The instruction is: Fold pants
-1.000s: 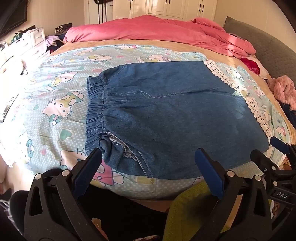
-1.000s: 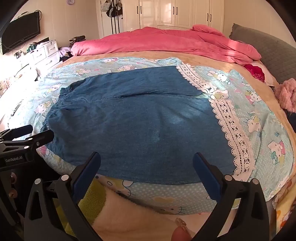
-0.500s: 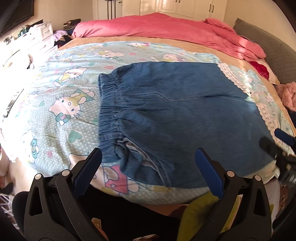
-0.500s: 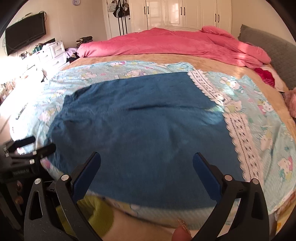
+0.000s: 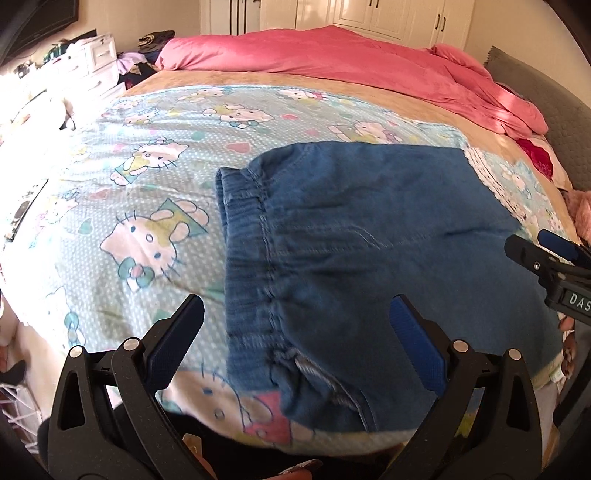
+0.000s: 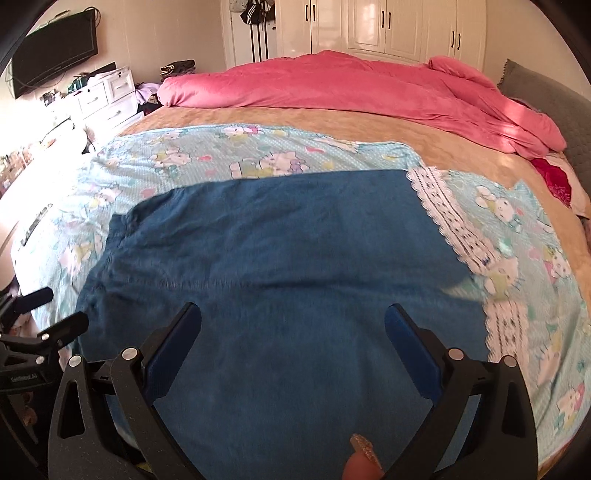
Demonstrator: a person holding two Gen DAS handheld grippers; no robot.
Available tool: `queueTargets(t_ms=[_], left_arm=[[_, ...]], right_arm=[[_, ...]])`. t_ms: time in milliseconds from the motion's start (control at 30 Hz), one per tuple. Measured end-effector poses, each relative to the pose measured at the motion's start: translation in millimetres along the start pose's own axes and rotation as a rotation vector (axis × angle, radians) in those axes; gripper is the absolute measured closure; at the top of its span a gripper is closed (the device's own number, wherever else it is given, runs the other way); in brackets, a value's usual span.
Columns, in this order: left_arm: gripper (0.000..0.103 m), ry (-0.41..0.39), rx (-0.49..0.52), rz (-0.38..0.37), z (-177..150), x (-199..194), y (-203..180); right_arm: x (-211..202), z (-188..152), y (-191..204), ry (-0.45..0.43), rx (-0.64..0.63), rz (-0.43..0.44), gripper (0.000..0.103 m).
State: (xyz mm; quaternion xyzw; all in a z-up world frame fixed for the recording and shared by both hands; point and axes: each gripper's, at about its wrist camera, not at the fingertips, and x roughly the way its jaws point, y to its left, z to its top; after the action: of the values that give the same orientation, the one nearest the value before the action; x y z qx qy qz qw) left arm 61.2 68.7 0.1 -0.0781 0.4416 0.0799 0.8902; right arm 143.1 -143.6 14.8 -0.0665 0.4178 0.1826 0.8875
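Pants [image 6: 280, 266] flat on bedsheet [image 5: 140, 192]; left gripper [image 5: 295, 332], right gripper [image 6: 293, 332] agape above.

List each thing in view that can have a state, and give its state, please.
Left gripper: jaws open, holding nothing, over the waistband end.
Right gripper: jaws open, holding nothing, over the pants.
Denim pants: lying flat on the bed, already folded in half lengthwise.
Elastic waistband: gathered, at the left end.
Pink duvet: bunched at the far side.
Wardrobe doors: closed.

pants [image 6: 295, 295] near hem under frame edge
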Motion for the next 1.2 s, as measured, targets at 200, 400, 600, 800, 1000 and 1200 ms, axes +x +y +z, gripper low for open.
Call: queueTargets(t_ms=[200,400,600,800,1000,1200], left_arm=[[0.009,0.014,-0.016,0.000,23,13,10],[0.009,-0.001,-0.048,0.008,47,22,23],[0.009,-0.007,-0.077,0.009,68,30,37],[0.009,0.012,-0.082,0.030,85,48,49],[0.009,0.046,-0.091,0.057,100,75,66],[0.009,0.088,-0.094,0.066,107,102,78]], right_arm=[[16,30,2,-0.020,-0.035,-0.033,0.004],[23,52,4,-0.057,-0.074,-0.051,0.004],[35,68,2,-0.049,-0.081,-0.041,0.004],[59,82,6,-0.015,-0.116,-0.027,0.004],[97,100,20,0.032,-0.201,-0.033,0.004],[125,114,37,0.055,-0.250,-0.014,0.004]])
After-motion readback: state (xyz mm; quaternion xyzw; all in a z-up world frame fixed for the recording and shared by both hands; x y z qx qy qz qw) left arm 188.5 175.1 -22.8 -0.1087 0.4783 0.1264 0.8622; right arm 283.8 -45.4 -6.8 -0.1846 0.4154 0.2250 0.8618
